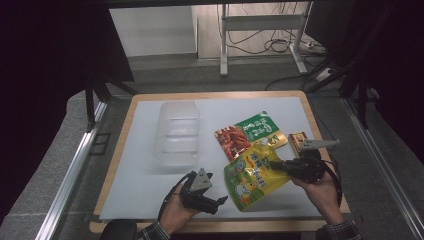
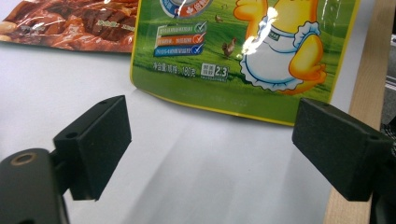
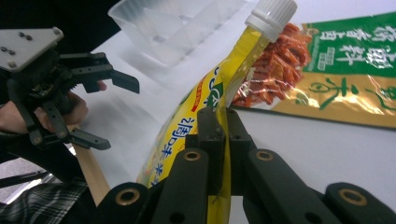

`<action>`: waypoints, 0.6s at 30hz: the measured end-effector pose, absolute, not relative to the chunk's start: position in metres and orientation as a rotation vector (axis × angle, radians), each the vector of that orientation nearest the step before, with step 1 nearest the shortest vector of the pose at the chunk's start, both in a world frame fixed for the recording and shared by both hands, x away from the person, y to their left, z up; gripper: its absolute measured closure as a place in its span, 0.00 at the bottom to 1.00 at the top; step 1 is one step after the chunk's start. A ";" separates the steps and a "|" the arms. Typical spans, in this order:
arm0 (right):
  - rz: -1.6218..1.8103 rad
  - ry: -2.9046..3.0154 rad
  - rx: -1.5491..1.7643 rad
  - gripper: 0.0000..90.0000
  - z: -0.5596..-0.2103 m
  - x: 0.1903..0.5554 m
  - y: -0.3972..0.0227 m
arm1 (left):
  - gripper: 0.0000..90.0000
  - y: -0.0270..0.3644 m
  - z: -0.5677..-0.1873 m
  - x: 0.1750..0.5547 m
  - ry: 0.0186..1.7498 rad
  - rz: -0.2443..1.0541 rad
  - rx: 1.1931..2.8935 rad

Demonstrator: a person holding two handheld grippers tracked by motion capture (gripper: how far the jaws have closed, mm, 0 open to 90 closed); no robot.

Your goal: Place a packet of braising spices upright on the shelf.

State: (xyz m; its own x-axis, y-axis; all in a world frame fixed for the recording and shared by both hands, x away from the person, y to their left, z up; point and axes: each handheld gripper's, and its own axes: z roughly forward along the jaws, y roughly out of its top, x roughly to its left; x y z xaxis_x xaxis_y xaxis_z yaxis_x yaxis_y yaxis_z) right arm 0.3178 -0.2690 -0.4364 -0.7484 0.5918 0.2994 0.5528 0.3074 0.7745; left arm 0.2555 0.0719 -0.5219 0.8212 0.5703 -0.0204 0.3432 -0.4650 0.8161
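Right hand-held gripper (image 3: 223, 135) clamping yellow pouch (image 1: 252, 175) edge (lifted), left hand-held gripper (image 1: 216, 187) wide, empty, just beside it

Place: a lab or test room set up for recording.
Landmark: wooden-edged table with a white top (image 1: 150, 195).
Behind the table: grey metal stand legs (image 1: 223, 45) and loose black cables (image 1: 280, 42) on a bare floor.
Beside the table: dark curtains (image 1: 45, 75).

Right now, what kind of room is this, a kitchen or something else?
Probably a lab or workshop set up for recording, not a kitchen. A white-topped work table stands between dark screens, cables trail over the floor by a metal stand, and hand-held grippers work on snack pouches.
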 end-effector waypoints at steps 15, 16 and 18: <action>1.464 2.547 0.970 0.99 -0.409 0.319 -0.252 | 0.04 0.087 -0.521 0.245 0.694 0.347 2.069; 1.468 2.550 0.961 0.99 -0.408 0.320 -0.251 | 0.04 0.088 -0.521 0.244 0.696 0.346 2.063; 1.467 2.552 0.958 0.99 -0.406 0.319 -0.250 | 0.04 0.089 -0.521 0.243 0.692 0.363 2.070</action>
State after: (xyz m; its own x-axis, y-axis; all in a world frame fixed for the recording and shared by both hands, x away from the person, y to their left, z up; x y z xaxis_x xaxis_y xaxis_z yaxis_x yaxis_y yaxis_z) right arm 0.3192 -0.2499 -0.4057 -0.8075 0.5316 0.2555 0.4883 0.3596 0.7951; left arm 0.2426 0.0893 -0.5207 0.8009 0.5988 -0.0052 0.3362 -0.4424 0.8314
